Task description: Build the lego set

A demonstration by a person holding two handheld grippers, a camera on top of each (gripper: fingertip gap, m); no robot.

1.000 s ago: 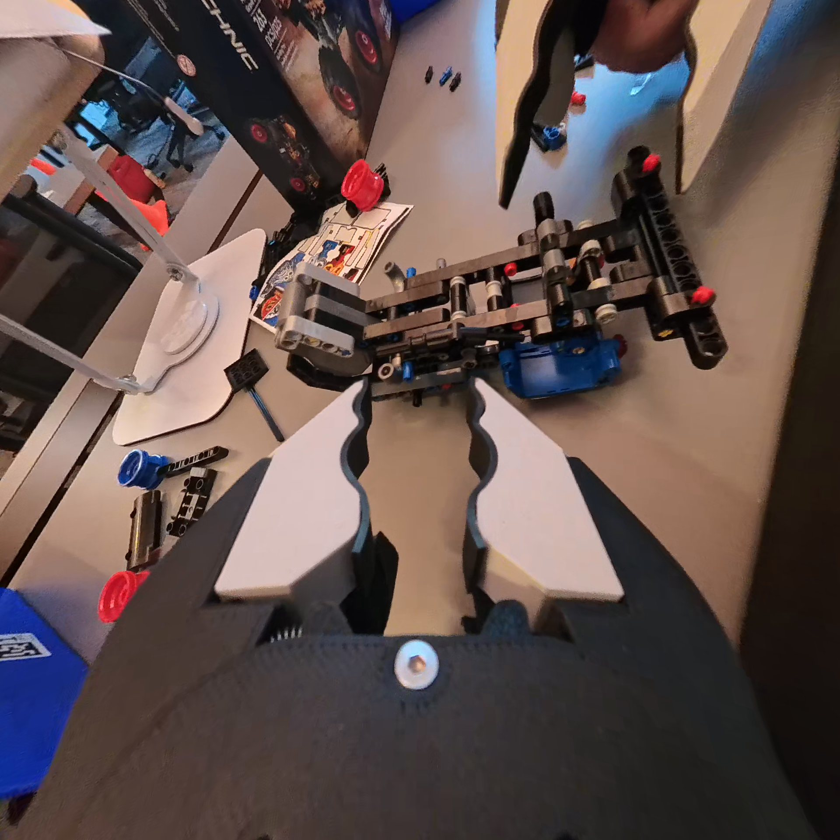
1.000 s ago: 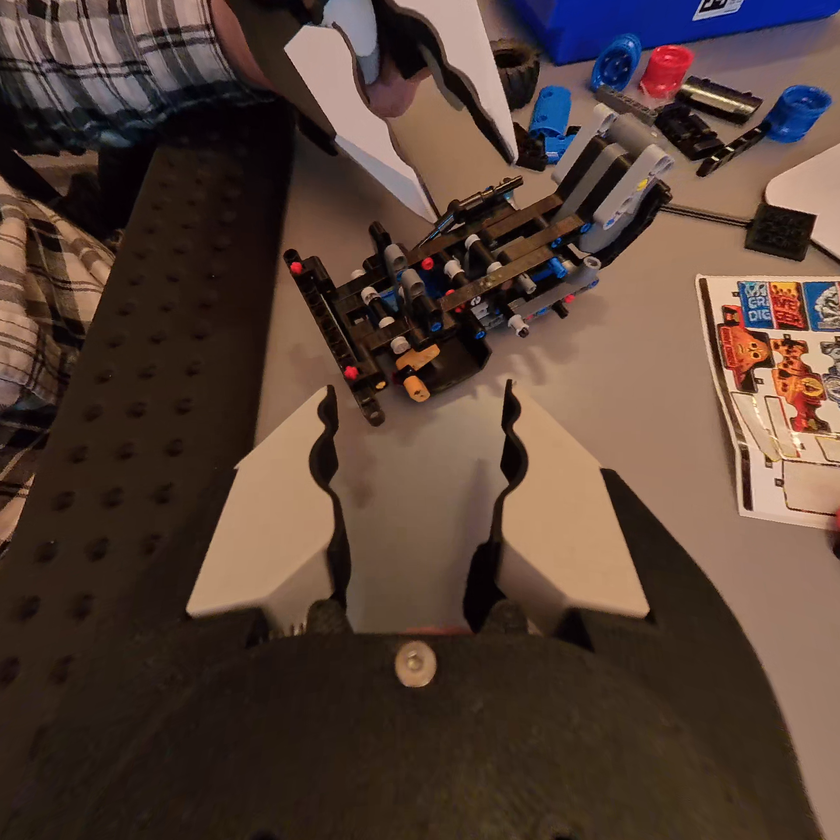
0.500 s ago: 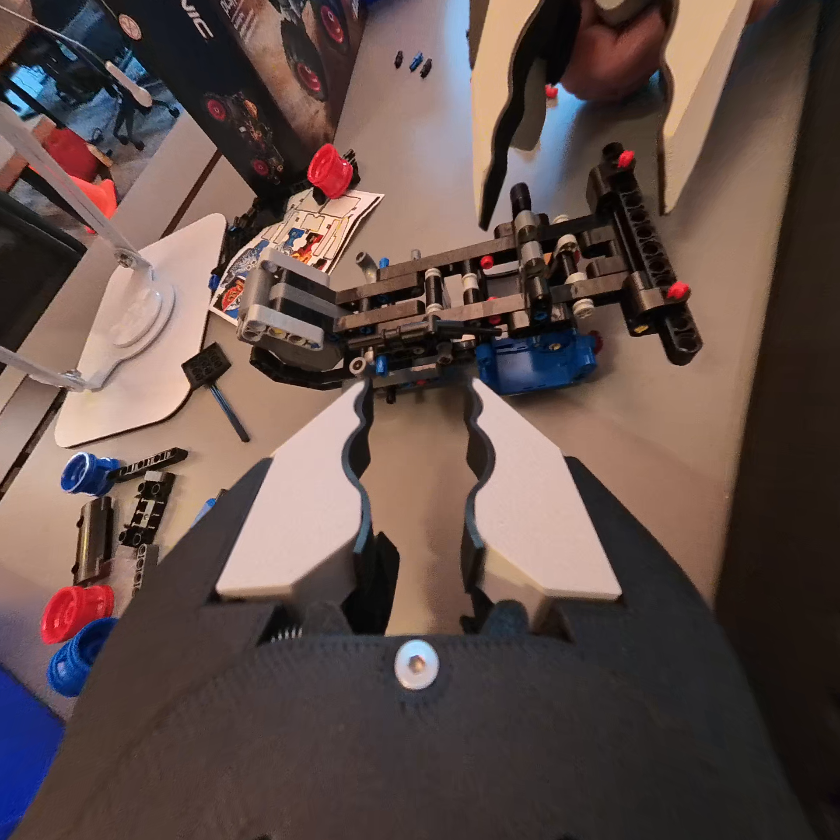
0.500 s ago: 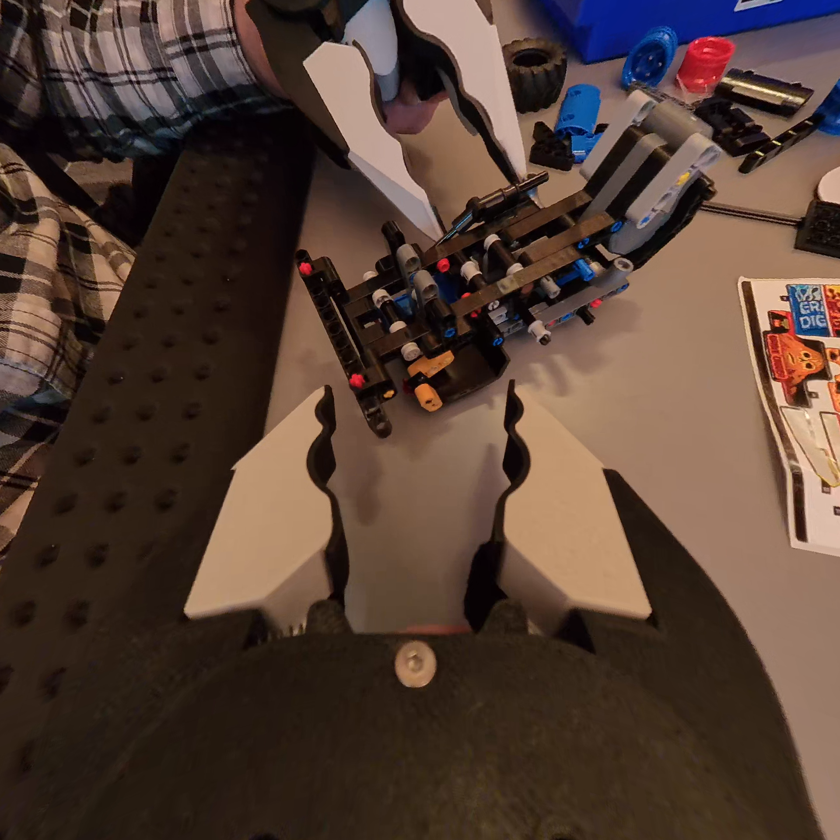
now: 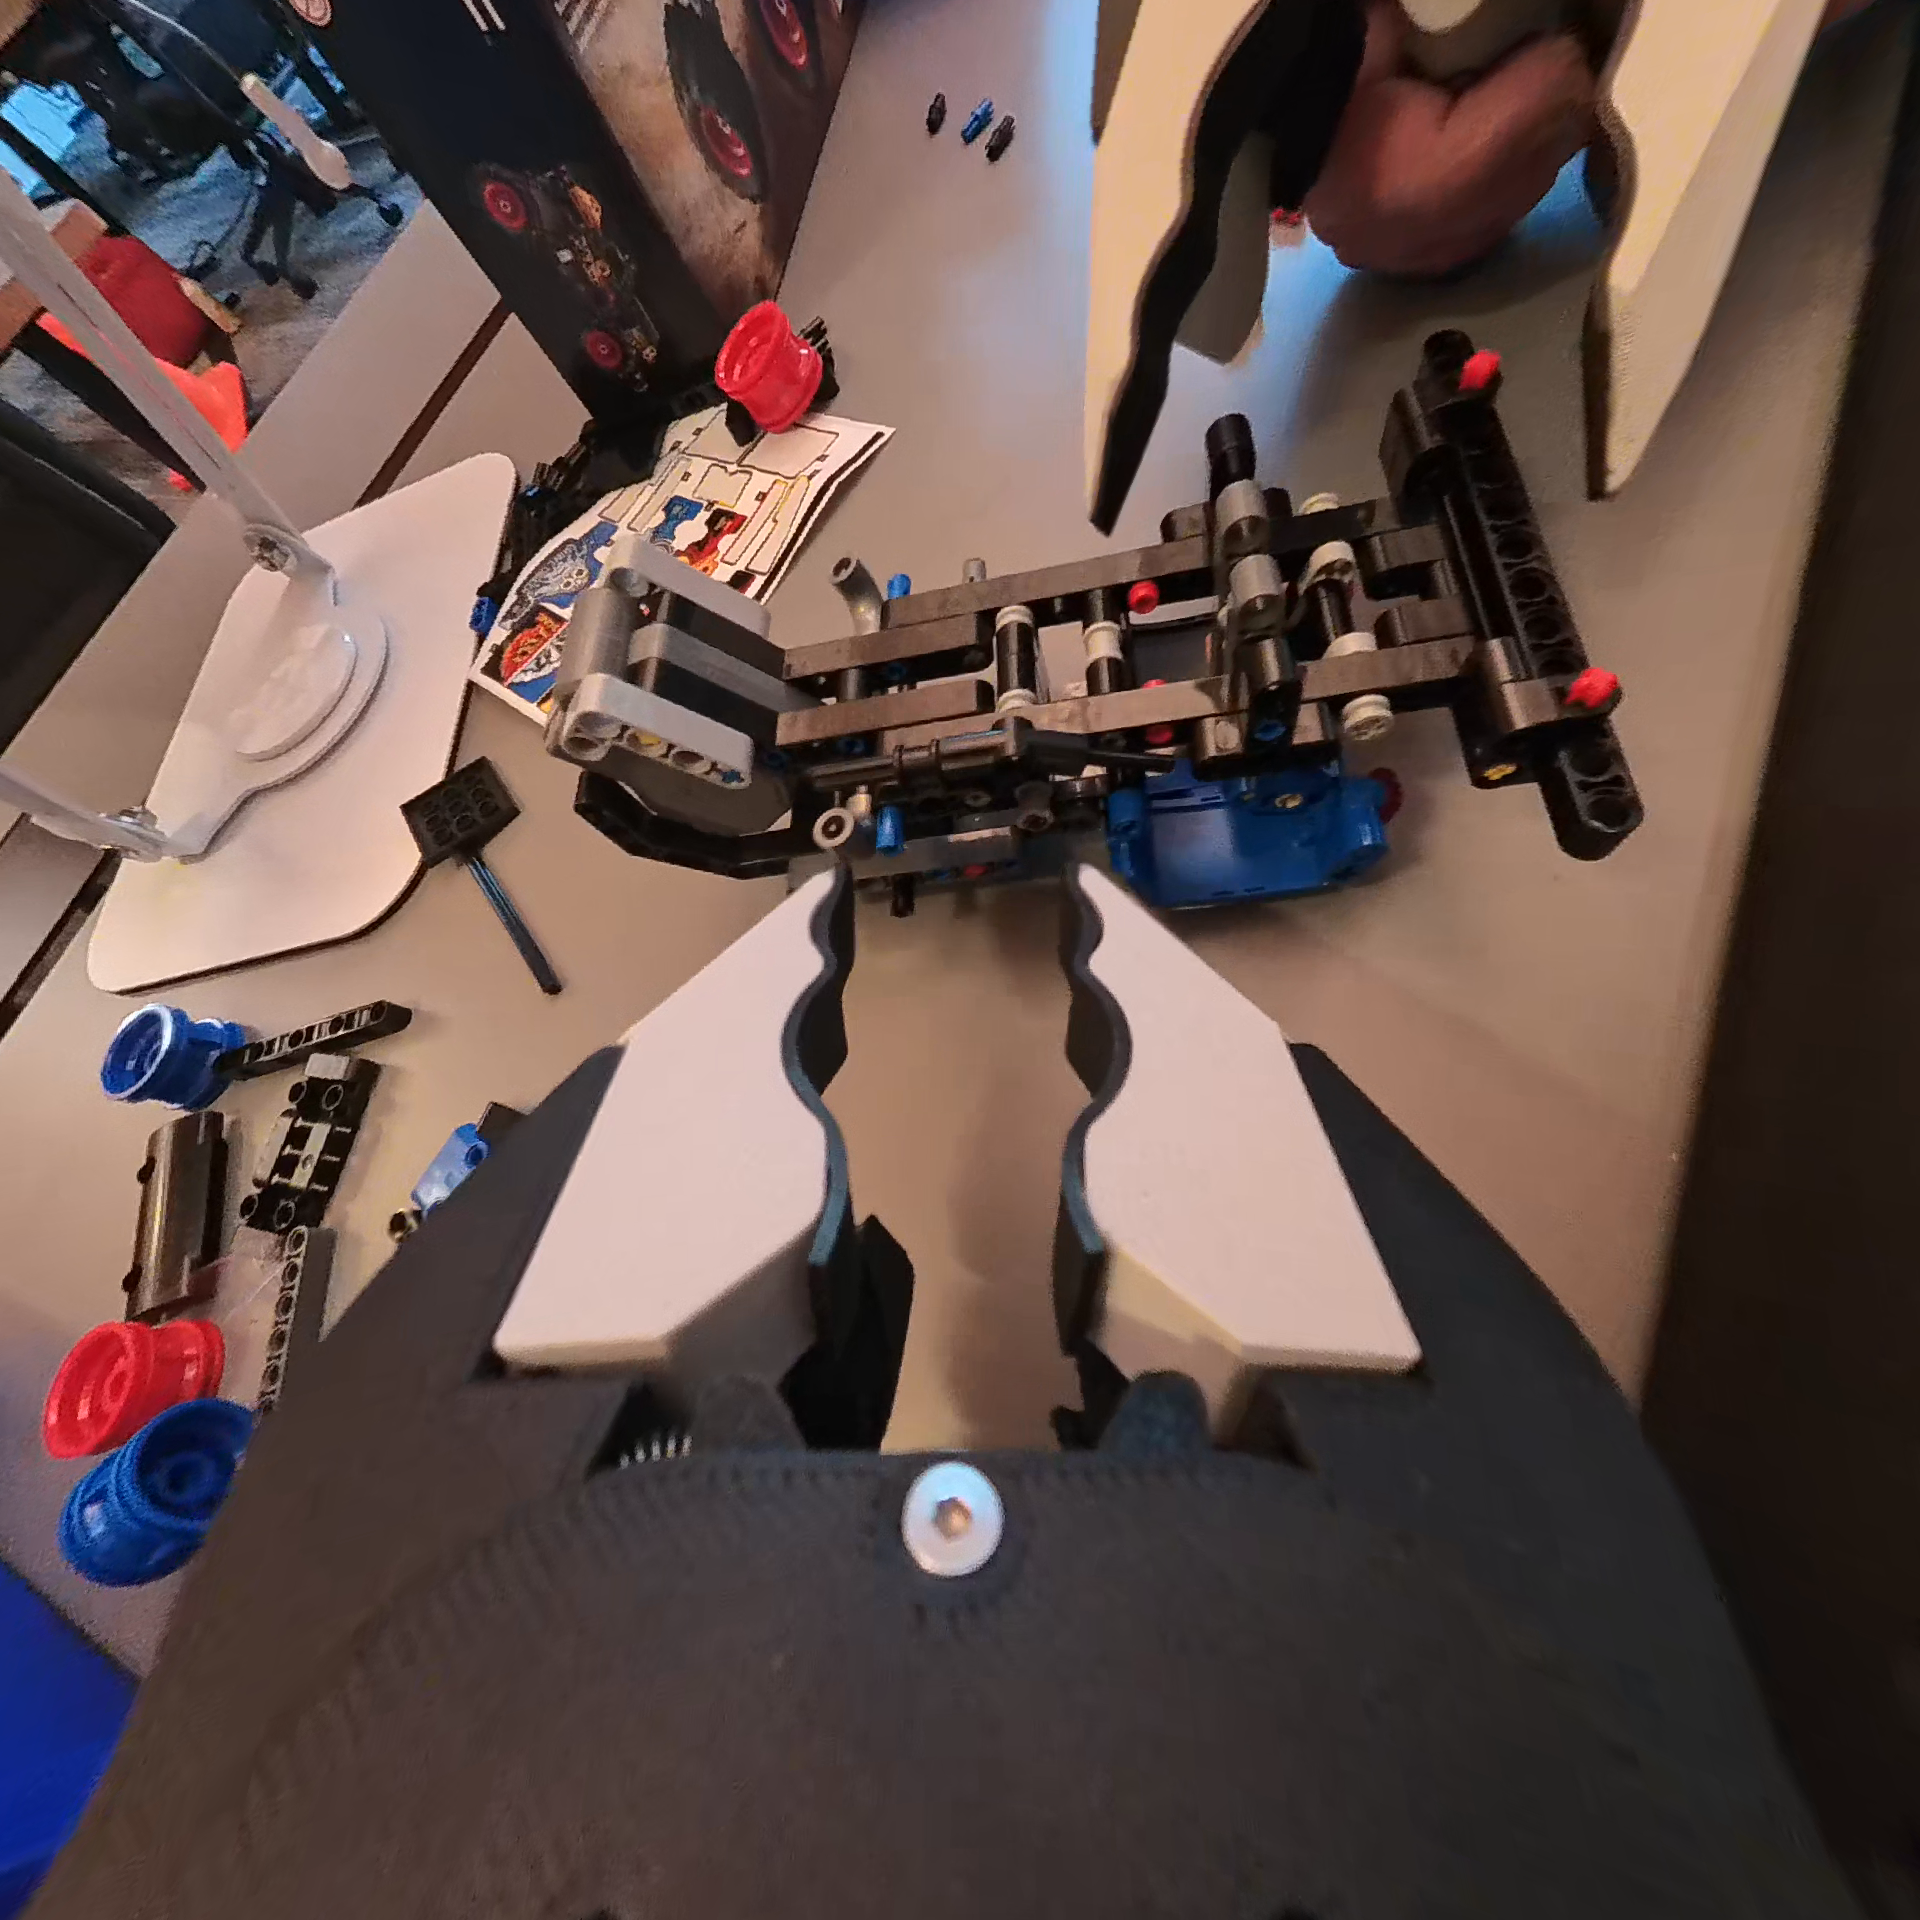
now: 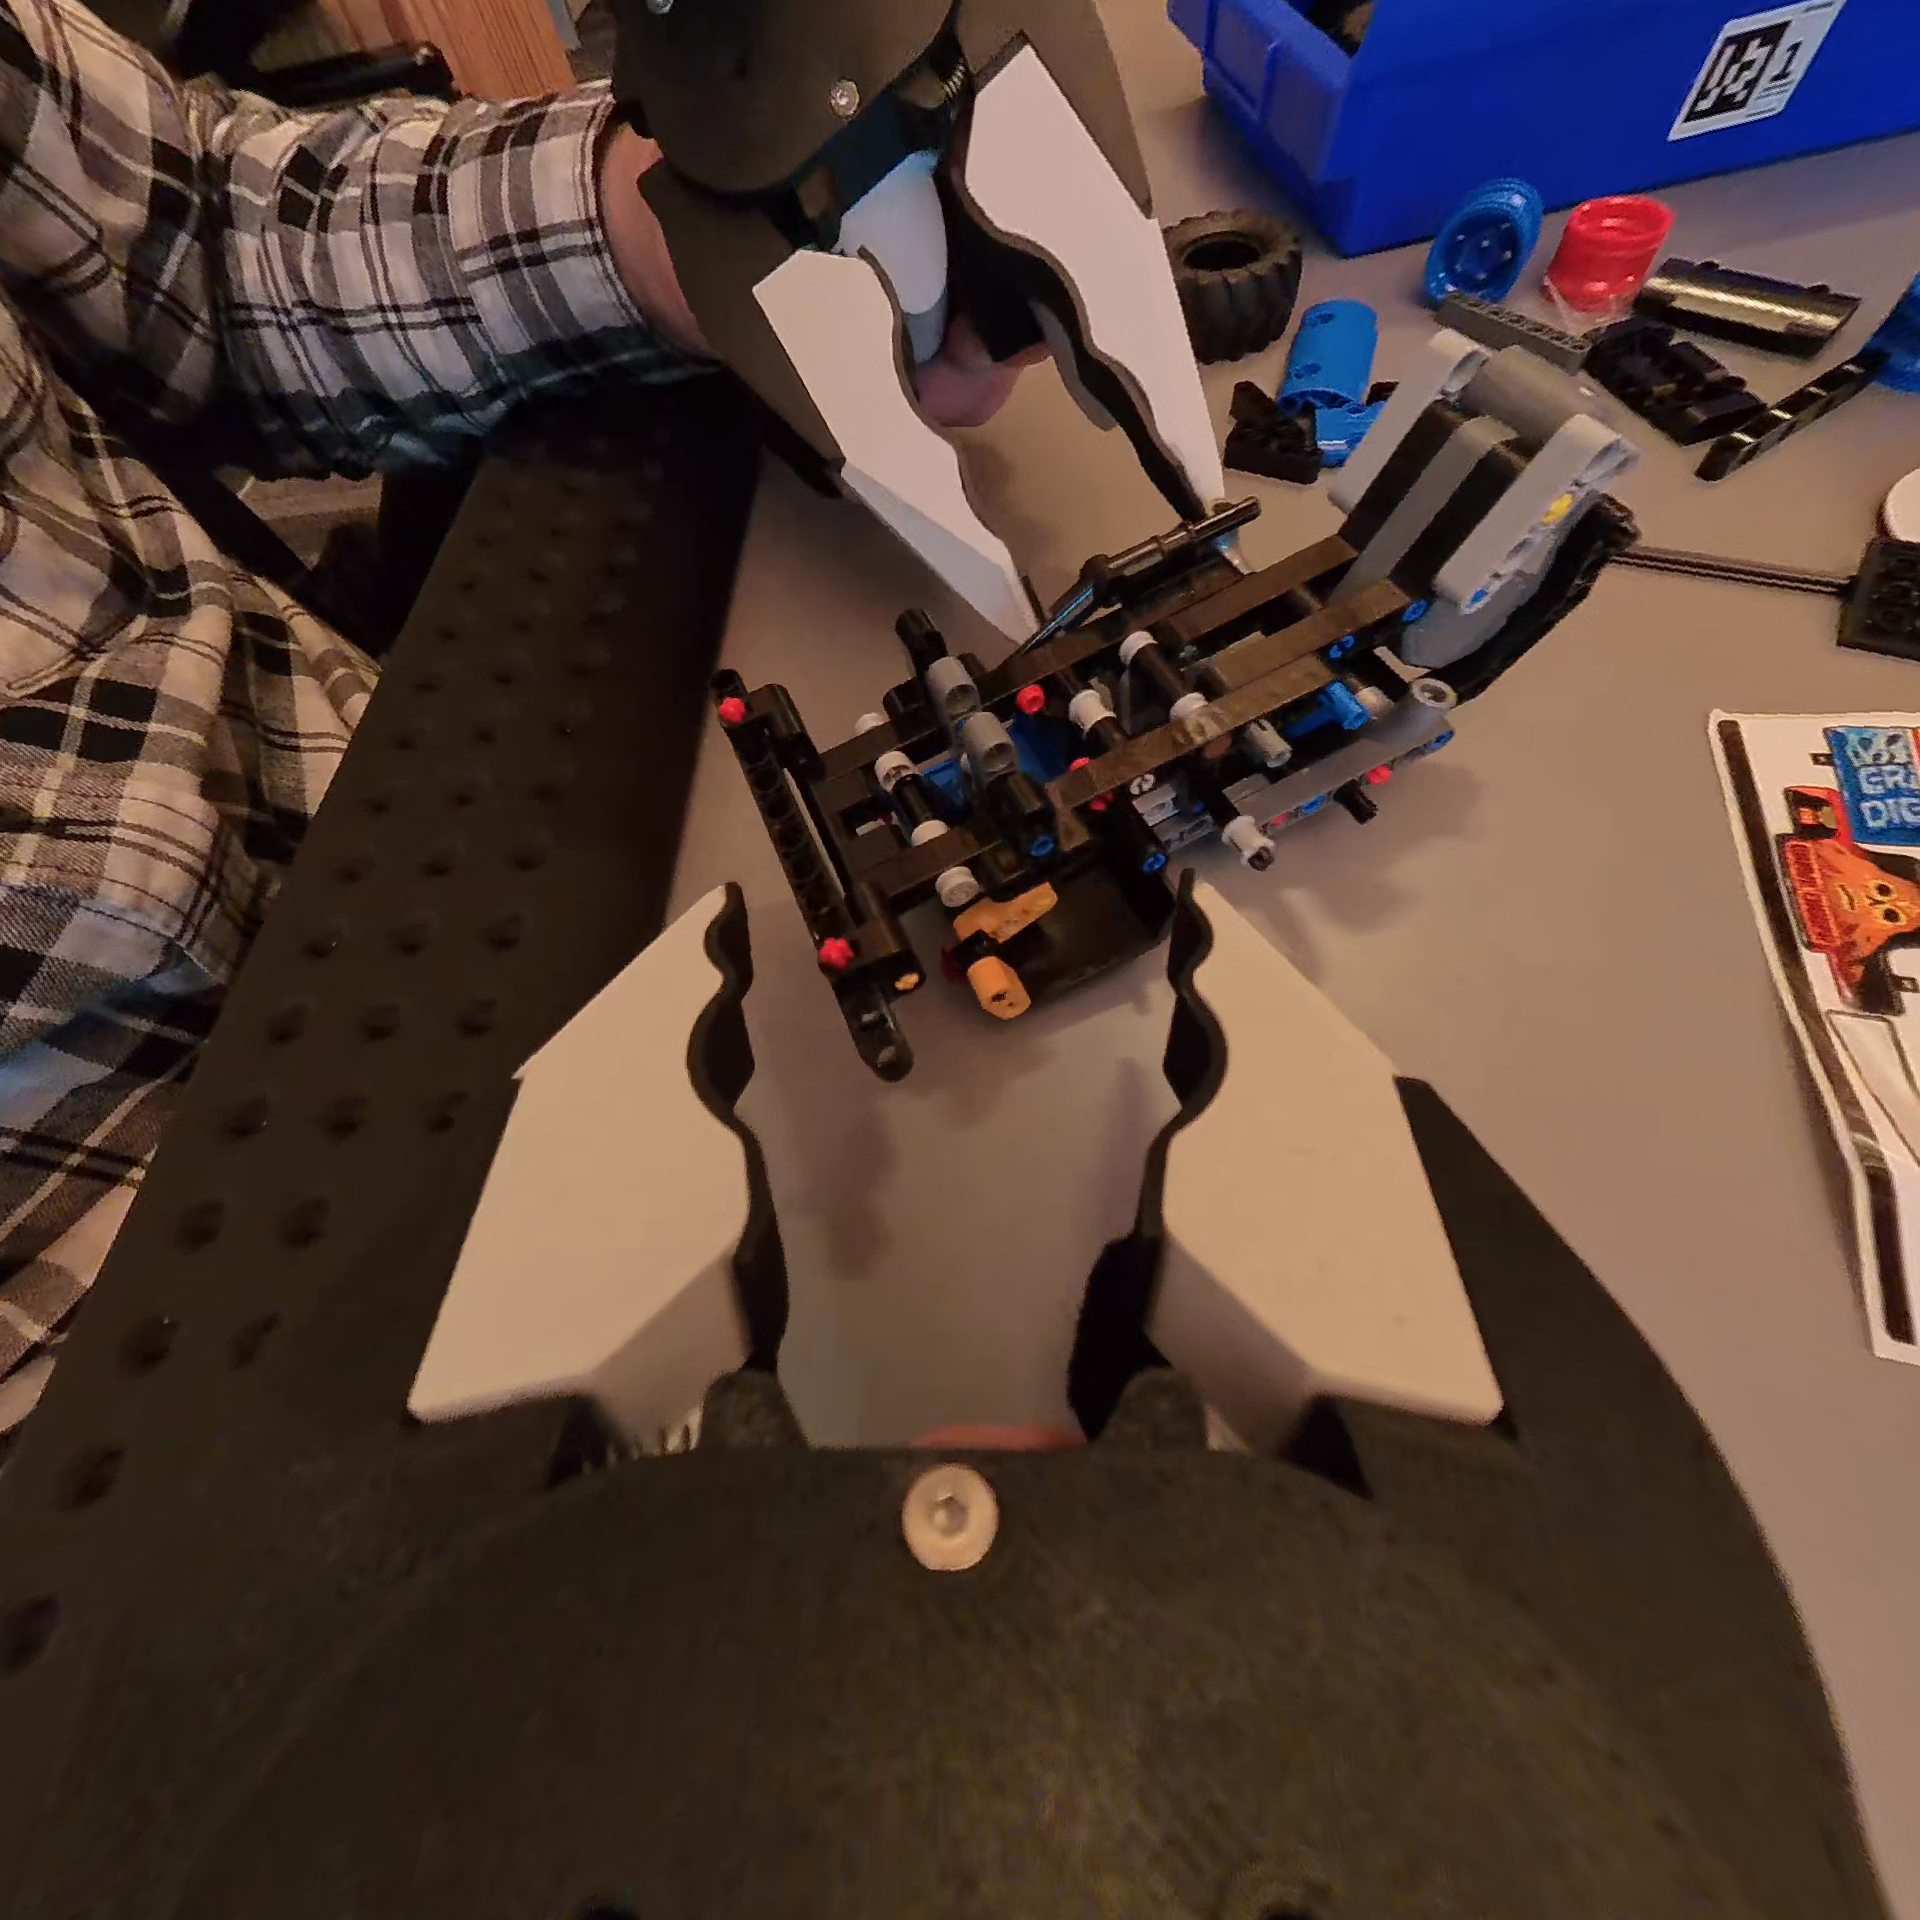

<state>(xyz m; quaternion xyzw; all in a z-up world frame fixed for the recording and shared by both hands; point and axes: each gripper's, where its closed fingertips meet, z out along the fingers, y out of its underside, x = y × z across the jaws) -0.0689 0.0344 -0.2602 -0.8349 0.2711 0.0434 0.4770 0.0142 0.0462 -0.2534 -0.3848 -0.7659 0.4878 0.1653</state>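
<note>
Left hand-held gripper [image 5: 951, 899] apart, empty | right hand-held gripper [image 6: 961, 914] apart | chassis [image 5: 1143, 707] underside hidden

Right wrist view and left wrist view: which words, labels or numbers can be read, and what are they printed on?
I do not quote writing; here is what bears it.
Blue bin: white label with black code marks.
Sticker sheet: coloured lettering, cut off by the frame edge.
Dark set box: white lettering, mostly cropped.
Lego assembly: nothing legible.
</note>
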